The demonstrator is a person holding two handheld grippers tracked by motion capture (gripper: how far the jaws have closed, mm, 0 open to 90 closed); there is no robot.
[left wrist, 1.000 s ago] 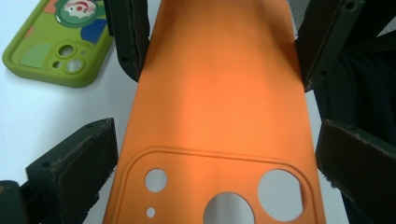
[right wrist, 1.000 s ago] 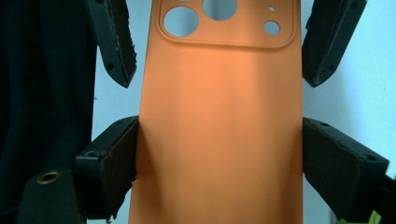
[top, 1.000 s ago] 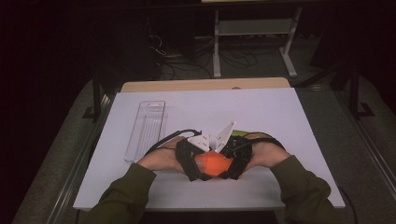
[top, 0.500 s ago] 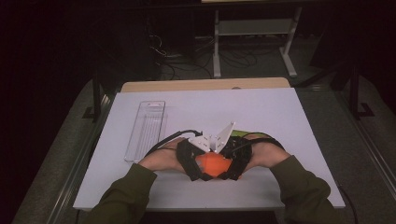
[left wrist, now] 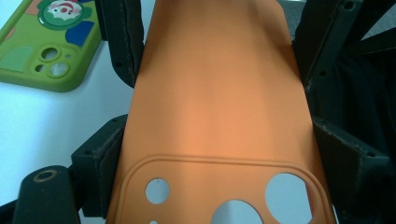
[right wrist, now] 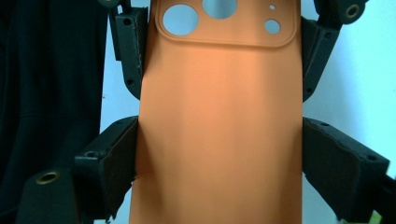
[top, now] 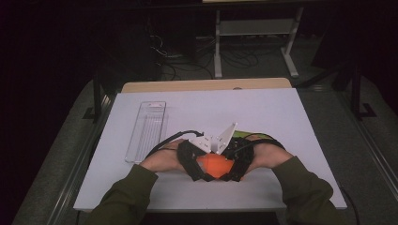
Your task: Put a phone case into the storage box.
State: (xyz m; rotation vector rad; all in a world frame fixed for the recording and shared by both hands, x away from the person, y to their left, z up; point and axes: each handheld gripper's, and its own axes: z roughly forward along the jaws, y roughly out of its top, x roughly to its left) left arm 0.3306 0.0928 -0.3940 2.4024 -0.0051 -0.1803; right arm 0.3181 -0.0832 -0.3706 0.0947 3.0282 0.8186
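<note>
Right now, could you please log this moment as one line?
left gripper: just closed on orange case | right gripper: holding case

We find the high view fixed above the near edge of the white table [top: 263,112], facing forward and down, well back from the work. The left gripper view rides its gripper and looks along the jaws, very close to the orange phone case [left wrist: 219,107]. The right gripper view faces the same case [right wrist: 219,121] from the opposite end, equally close. All three views share this case [top: 215,165].
</note>
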